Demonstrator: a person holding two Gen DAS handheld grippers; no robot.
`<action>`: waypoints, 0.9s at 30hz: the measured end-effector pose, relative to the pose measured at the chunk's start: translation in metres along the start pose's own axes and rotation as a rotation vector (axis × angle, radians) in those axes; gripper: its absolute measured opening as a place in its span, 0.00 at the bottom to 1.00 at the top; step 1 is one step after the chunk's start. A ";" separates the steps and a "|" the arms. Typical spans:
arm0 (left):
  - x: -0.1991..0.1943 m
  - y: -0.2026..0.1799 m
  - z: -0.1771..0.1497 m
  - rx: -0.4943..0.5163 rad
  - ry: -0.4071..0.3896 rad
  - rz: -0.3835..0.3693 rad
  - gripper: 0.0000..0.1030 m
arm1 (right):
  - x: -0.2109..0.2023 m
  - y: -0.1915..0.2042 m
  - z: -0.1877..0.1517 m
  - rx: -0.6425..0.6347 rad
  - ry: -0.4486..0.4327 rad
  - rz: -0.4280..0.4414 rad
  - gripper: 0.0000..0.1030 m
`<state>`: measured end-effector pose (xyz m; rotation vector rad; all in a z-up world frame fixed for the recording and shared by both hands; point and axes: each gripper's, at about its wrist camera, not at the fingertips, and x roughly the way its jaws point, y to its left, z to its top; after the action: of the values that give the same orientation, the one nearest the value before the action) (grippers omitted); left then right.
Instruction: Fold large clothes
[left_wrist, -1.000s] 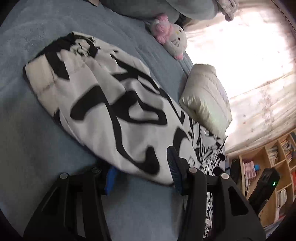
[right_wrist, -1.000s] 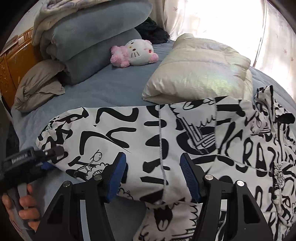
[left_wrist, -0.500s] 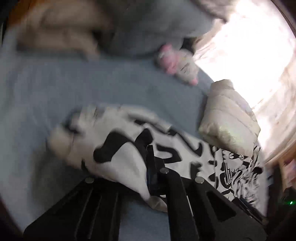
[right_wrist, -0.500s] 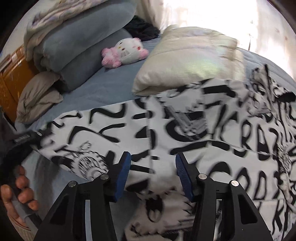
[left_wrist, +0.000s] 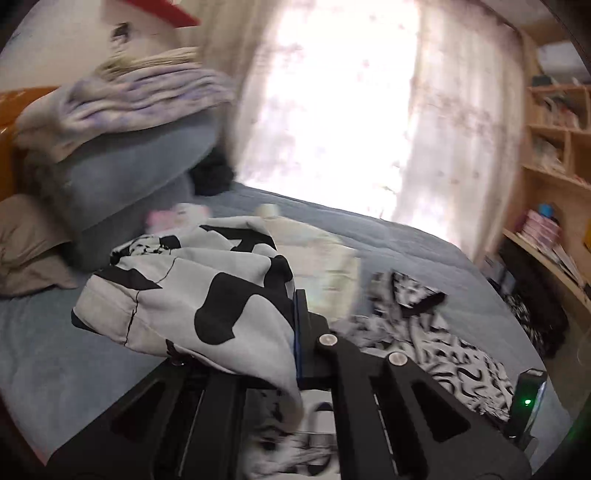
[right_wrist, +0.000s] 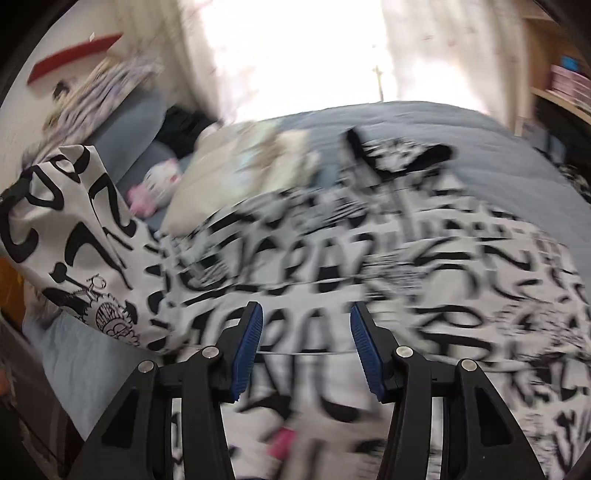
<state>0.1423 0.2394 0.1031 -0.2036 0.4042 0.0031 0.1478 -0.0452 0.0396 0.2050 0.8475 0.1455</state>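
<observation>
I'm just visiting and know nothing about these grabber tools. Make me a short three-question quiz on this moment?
1. True or false: the left gripper is shut on the black-and-white garment.
2. The right gripper is: A) open above the garment B) clamped on the pillow C) holding the plush toy.
3. What covers the bed?

Key: 1 true. 2 A. 3 A blue-grey blanket.

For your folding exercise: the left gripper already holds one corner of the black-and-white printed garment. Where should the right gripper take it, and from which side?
Grip the near hem of the printed garment, just ahead of the open right gripper, coming from the near side. There the fabric lies flat on the bed; the left gripper holds its corner raised.
</observation>
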 end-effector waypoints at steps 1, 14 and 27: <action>0.003 -0.017 -0.001 0.016 0.012 -0.011 0.02 | -0.010 -0.019 0.000 0.020 -0.014 -0.010 0.50; 0.107 -0.261 -0.136 0.322 0.365 -0.080 0.02 | -0.095 -0.222 -0.036 0.263 -0.056 -0.084 0.50; 0.135 -0.266 -0.219 0.189 0.642 -0.254 0.66 | -0.088 -0.266 -0.057 0.337 -0.008 -0.042 0.50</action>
<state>0.1925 -0.0690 -0.0946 -0.0623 1.0107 -0.3569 0.0593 -0.3144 0.0045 0.5031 0.8642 -0.0393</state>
